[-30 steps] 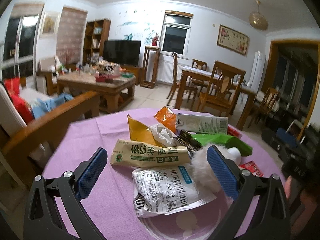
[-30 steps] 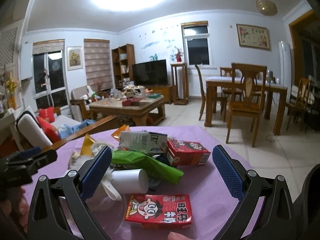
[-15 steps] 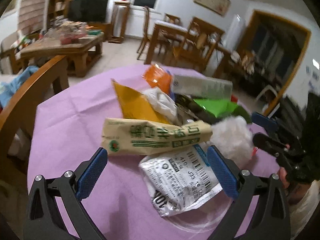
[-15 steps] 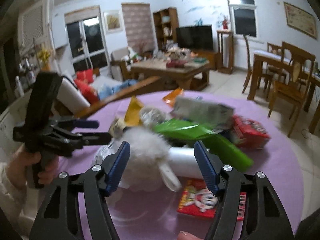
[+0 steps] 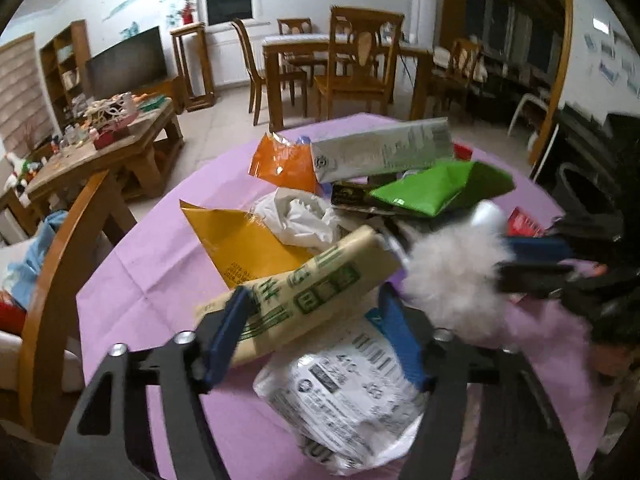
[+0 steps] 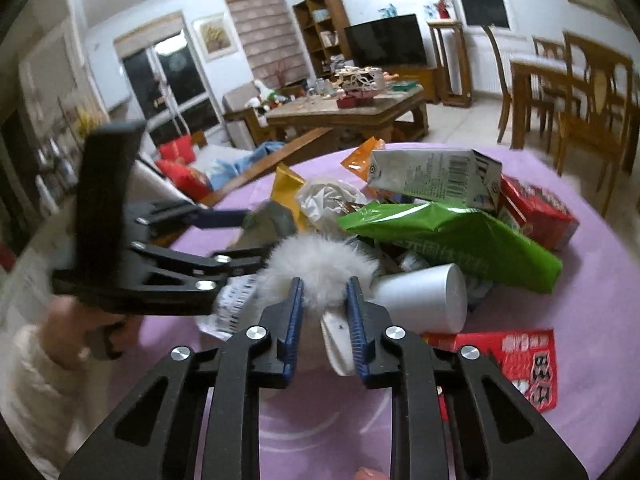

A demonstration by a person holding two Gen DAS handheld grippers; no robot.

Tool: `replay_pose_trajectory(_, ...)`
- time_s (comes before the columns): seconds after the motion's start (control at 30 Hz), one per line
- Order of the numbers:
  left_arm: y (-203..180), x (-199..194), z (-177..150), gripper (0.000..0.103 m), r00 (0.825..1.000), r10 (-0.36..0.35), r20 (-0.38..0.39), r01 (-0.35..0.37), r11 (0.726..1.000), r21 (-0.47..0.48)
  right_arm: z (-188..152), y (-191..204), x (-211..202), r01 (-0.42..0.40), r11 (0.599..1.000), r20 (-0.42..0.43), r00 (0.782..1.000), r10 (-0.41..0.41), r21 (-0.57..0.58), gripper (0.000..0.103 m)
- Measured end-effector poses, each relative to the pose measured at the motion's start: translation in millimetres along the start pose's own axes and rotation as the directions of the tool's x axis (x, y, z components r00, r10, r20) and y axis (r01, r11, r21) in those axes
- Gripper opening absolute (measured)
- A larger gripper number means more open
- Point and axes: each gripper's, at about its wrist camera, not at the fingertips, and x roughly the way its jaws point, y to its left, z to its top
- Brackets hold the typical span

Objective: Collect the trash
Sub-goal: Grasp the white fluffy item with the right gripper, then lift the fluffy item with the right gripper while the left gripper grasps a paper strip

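My right hand-held gripper (image 6: pixel 322 300) is closed on the white fluffy ball (image 6: pixel 318 266); its two blue pads press into the fur from both sides, and the ball bulges out above them. My left hand-held gripper (image 5: pixel 314 312) is closing its jaws around the long cream wrapper with green letters (image 5: pixel 304 292). The wrapper lies between the two blue pads; the left pad is at its edge, but the right pad does not yet touch it, as far as I can see.

All the trash lies in one heap in the middle of the round table (image 5: pixel 152 276), which has a purple cloth. Under the cream wrapper, toward the near edge of the table, lies a crumpled white bag with barcodes (image 5: pixel 348 392). Behind the wrapper I see a yellow packet (image 5: pixel 236 240), a crumpled white plastic piece (image 5: pixel 300 216) and an orange packet (image 5: pixel 284 164) toward the far edge. A grey-white carton (image 6: pixel 436 176) rests on top of the heap, and a green bag (image 6: pixel 452 236) lies just below it. A white foam cup (image 6: pixel 424 298) lies on its side, touching the fluffy ball on the right. A red carton (image 6: pixel 536 210) stands behind the green bag, and a flat red box with a cartoon print (image 6: pixel 520 364) lies near the right edge of the table, just beside the cup.
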Motion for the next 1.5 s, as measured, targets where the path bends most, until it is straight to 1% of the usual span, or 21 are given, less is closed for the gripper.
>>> replay_pose_trajectory(0.07, -2.0, 5.1, 1.7, 0.054, 0.999, 0.032, -0.013, -0.032, 0.999, 0.045, -1.9, -4.0, -13.5, -0.026, 0.998, 0.011, 1.000, 0.025, 0.050, 0.021)
replay_pose_trajectory(0.13, -0.8, 7.4, 5.9, 0.050, 0.999, 0.030, -0.016, -0.029, 0.998, 0.052, -4.5, -6.9, -25.0, -0.049, 0.995, 0.020, 0.999, 0.047, 0.088, 0.021)
replay_pose_trajectory(0.2, 2.1, 6.1, 7.0, 0.042, 1.000, 0.030, -0.009, -0.030, 0.999, 0.042, -7.8, -10.0, -34.8, -0.065, 0.991, 0.028, 0.998, 0.062, 0.116, 0.021)
replay_pose_trajectory(0.33, 7.2, 0.3, 8.8, 0.035, 1.000, 0.009, 0.020, -0.008, 1.000, -0.009, -11.3, -12.3, -54.4, -0.087, 0.985, 0.055, 0.995, 0.079, 0.148, 0.020)
replay_pose_trajectory(0.47, 4.7, -15.3, 2.3, 0.013, 0.999, 0.004, 0.046, -0.003, 1.000, -0.024, -9.9, -15.7, -82.6, -0.096, 0.984, 0.109, 0.991, 0.080, 0.151, 0.015)
replay_pose_trajectory(0.57, -1.1, -26.7, 0.9, 0.013, 0.997, 0.008, 0.074, -0.007, 1.000, -0.019, -9.4, -17.7, -103.7, -0.098, 0.984, 0.144, 0.987, 0.077, 0.148, 0.015)
replay_pose_trajectory(0.67, -11.7, -31.1, 2.5, 0.014, 0.997, 0.026, 0.076, -0.028, 0.999, 0.027, -8.6, -19.5, -111.0, -0.084, 0.989, 0.137, 0.988, 0.067, 0.124, 0.015)
replay_pose_trajectory(0.7, -15.5, -31.1, 4.2, 0.016, 0.994, 0.067, 0.088, -0.071, 0.996, 0.050, -10.3, -19.4, -110.0, -0.079, 0.990, 0.113, 0.991, 0.066, 0.114, 0.024)
replay_pose_trajectory(0.73, -19.0, -29.4, 6.5, 0.016, 0.991, 0.100, 0.094, -0.107, 0.991, 0.074, -12.7, -18.8, -106.4, -0.081, 0.990, 0.077, 0.994, 0.073, 0.111, 0.037)
replay_pose_trajectory(0.77, -21.4, -26.9, 8.5, 0.021, 0.991, 0.105, 0.087, -0.113, 0.989, 0.092, -13.9, -15.9, -101.4, -0.082, 0.990, 0.054, 0.996, 0.076, 0.118, 0.079)
replay_pose_trajectory(0.8, -23.1, -21.8, 11.7, 0.041, 0.993, 0.099, 0.071, -0.107, 0.988, 0.113, -17.4, -13.2, -97.2, -0.092, 0.987, 0.034, 0.996, 0.088, 0.133, 0.098)
replay_pose_trajectory(0.83, -23.8, -19.6, 12.5, 0.055, 0.993, 0.103, 0.066, -0.110, 0.986, 0.127, -20.8, -9.2, -92.9, -0.118, 0.984, 0.025, 0.993, 0.115, 0.131, 0.098)
replay_pose_trajectory(0.87, -28.0, -15.3, 14.7, 0.080, 0.990, 0.121, 0.076, -0.132, 0.979, 0.154, -23.6, -4.4, -86.7, -0.111, 0.987, -0.001, 0.994, 0.112, 0.113, 0.098)
replay_pose_trajectory(0.93, -36.0, -7.0, 19.1, 0.081, 0.988, 0.131, 0.086, -0.147, 0.966, 0.211, -30.1, 6.6, -69.0, -0.074, 0.995, -0.055, 0.995, 0.077, 0.061, 0.098)
replay_pose_trajectory(1.03, -39.2, 3.8, 25.9, 0.076, 0.990, 0.128, 0.054, -0.137, 0.963, 0.232, -41.8, 23.4, -46.8, -0.027, 1.000, -0.164, 0.986, 0.026, -0.007, 0.095)
replay_pose_trajectory(1.1, -37.7, 10.4, 28.6, 0.051, 0.993, 0.115, 0.020, -0.116, 0.967, 0.227, -50.5, 31.7, -33.1, 0.028, 0.998, -0.232, 0.972, -0.042, -0.065, 0.071)
replay_pose_trajectory(1.13, -35.7, 13.4, 29.1, 0.046, 0.994, 0.112, 0.003, -0.110, 0.970, 0.218, -53.4, 33.0, -30.1, 0.049, 0.995, -0.244, 0.967, -0.067, -0.081, 0.068)
replay_pose_trajectory(1.2, -30.3, 16.4, 28.5, 0.040, 0.993, 0.119, 0.000, -0.116, 0.973, 0.200, -55.6, 32.7, -34.2, 0.055, 0.995, -0.229, 0.971, -0.073, -0.085, 0.062)
replay_pose_trajectory(1.23, -30.0, 15.7, 27.4, 0.037, 0.993, 0.118, 0.005, -0.117, 0.973, 0.201, -55.4, 30.7, -39.3, 0.039, 0.997, -0.223, 0.973, -0.054, -0.069, 0.056)
replay_pose_trajectory(1.27, -29.0, 13.3, 25.2, 0.034, 0.993, 0.115, 0.016, -0.116, 0.974, 0.196, -55.0, 29.1, -44.3, 0.018, 0.998, -0.215, 0.976, -0.029, -0.052, 0.044)
replay_pose_trajectory(1.5, -28.8, -29.2, 20.5, 0.022, 0.990, 0.065, 0.123, -0.081, 0.989, 0.123, -47.9, 3.0, -123.5, -0.019, 0.999, -0.068, 0.997, 0.021, 0.030, 0.042)
